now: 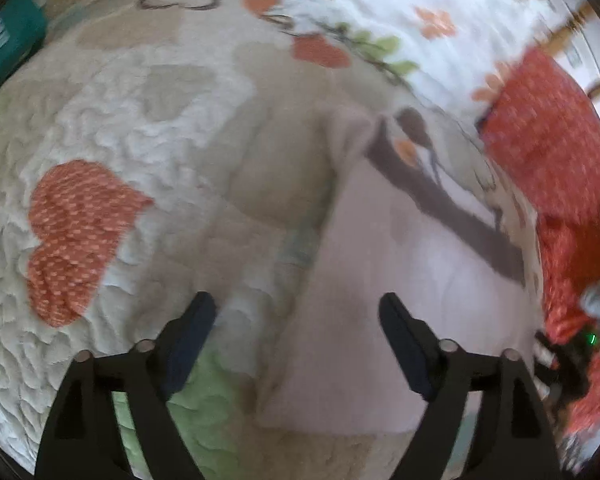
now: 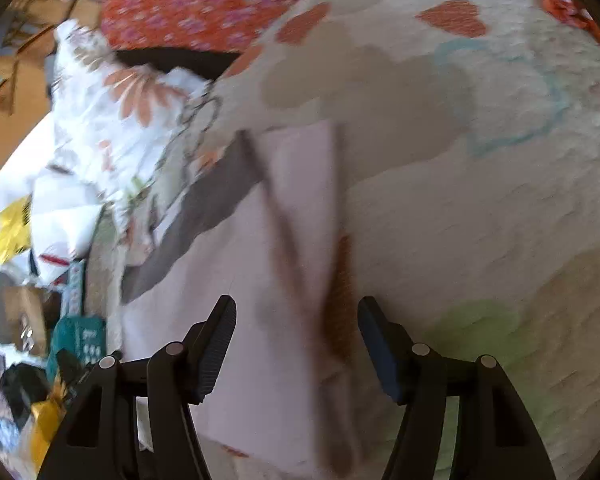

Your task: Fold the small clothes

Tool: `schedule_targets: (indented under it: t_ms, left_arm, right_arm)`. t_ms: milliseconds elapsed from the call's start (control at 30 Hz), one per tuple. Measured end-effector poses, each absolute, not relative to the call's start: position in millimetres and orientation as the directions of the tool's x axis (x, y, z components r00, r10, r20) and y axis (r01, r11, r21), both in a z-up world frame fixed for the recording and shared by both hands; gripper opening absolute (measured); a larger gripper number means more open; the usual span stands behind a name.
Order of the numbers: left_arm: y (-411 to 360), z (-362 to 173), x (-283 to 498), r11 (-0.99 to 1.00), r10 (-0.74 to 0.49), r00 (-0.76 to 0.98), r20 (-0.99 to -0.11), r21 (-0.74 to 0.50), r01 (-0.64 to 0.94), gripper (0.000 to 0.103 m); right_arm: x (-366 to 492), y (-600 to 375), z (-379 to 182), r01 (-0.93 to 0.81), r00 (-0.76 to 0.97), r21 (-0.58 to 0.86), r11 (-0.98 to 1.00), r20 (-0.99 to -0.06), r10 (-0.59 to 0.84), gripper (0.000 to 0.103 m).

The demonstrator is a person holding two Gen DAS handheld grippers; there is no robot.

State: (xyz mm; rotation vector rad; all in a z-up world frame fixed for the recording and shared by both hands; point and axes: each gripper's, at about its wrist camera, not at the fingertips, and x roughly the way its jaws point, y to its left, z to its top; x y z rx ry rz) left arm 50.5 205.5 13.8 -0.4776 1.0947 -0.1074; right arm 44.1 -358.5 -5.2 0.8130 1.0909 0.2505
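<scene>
Above the quilted bedspread [image 1: 100,128], left gripper [image 1: 296,320] and right gripper [image 2: 296,320] tilt downward, jaws spread, gripping nothing. Pale pink garment [image 1: 380,280] lies flat beneath both, extending toward 12 o'clock.

A folded garment [image 1: 380,300] is seen laid flat on a quilted bedspread [image 1: 120,120], with a flowered pillow [image 2: 112,120] behind it and a patterned cushion [image 1: 548,136] to its right.
</scene>
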Motion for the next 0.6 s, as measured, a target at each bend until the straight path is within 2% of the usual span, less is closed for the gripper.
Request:
schedule_targets:
  t_ms: [67,100,133,167,200,433,600]
  left_arm:
    - [193,13,50,0.895,-0.336,0.455,-0.825,-0.430,-0.118,0.084]
    - [186,14,50,0.907,-0.321,0.450,-0.833,-0.407,-0.107,0.080]
    - [180,15,50,0.923,-0.290,0.438,-0.851,-0.369,-0.106,0.050]
    - [176,15,51,0.932,-0.269,0.414,-0.870,-0.344,-0.116,0.026]
    - [176,15,52,0.924,-0.286,0.396,-0.873,-0.360,-0.127,0.008]
    - [187,39,26,0.890,-0.321,0.417,-0.850,-0.422,-0.174,0.007]
    - [189,37,18,0.918,-0.239,0.404,-0.883,-0.341,-0.204,0.010]
  right_arm:
    - [46,-345,-4,0.156,0.461,0.708,0.689,-0.669,0.583,0.068]
    - [47,-335,-4,0.144,0.455,0.690,0.709,-0.683,0.572,0.067]
    - [48,-327,-3,0.137,0.453,0.666,0.734,-0.701,0.551,0.055]
    - [49,-319,-2,0.133,0.451,0.636,0.760,-0.721,0.525,0.042]
    - [51,-314,-2,0.137,0.436,0.631,0.763,-0.730,0.526,0.019]
    - [31,-332,20,0.151,0.444,0.652,0.744,-0.717,0.538,0.016]
    - [19,-344,5,0.222,0.402,0.635,0.740,-0.751,0.524,0.018]
